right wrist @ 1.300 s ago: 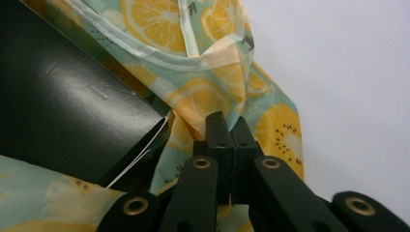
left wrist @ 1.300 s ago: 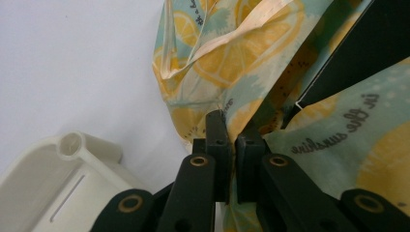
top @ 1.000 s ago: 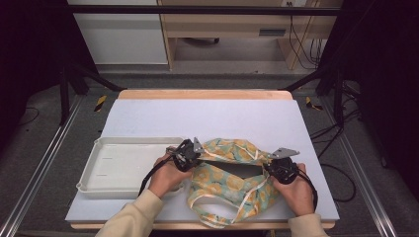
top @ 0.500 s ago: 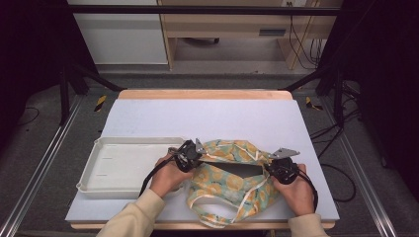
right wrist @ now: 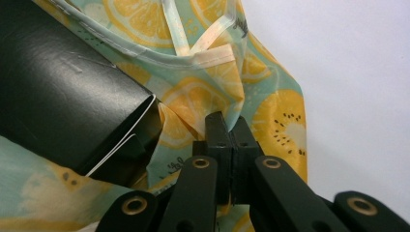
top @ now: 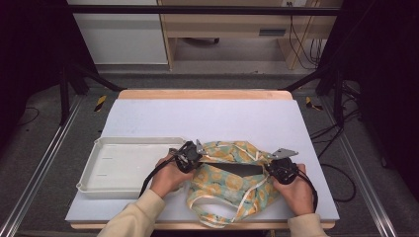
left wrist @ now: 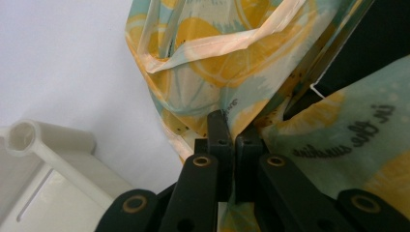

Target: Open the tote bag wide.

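Bag (top: 232, 177) unmoved vs earlier; both grippers' fingers still clamp rim.

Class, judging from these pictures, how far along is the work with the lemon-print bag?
Done: a black box sits inside the lemon-print bag. In hand: left gripper and right gripper each pinch the bag's mouth. Left: the white tray holds nothing.

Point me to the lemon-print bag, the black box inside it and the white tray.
lemon-print bag (top: 225, 180), high view, on its printed front panel.
black box (right wrist: 63, 92), right gripper view, on its dark top face inside the bag's mouth.
white tray (top: 123, 163), high view, on its bare floor.
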A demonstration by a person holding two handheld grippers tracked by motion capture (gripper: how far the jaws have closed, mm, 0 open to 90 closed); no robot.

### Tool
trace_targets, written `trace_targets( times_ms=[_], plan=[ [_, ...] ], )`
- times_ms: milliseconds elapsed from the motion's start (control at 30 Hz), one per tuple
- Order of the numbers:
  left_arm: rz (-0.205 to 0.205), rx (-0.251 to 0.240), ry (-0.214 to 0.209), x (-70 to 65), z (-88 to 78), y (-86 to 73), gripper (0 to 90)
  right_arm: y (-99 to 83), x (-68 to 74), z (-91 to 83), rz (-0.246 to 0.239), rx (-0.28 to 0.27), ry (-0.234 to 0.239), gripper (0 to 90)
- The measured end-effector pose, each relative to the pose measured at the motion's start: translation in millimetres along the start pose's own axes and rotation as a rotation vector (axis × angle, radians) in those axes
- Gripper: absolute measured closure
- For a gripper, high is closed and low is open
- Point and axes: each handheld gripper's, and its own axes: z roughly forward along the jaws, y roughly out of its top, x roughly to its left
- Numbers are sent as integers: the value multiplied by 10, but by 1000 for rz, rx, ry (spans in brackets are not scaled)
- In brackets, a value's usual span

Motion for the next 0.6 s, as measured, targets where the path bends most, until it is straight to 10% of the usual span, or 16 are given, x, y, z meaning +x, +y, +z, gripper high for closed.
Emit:
trace_targets(
  times_ms=[600],
  plan=[
    [-51,-221,46,28,-431,-114,575,103,-13,-452,41,-174,-67,337]
  ],
)
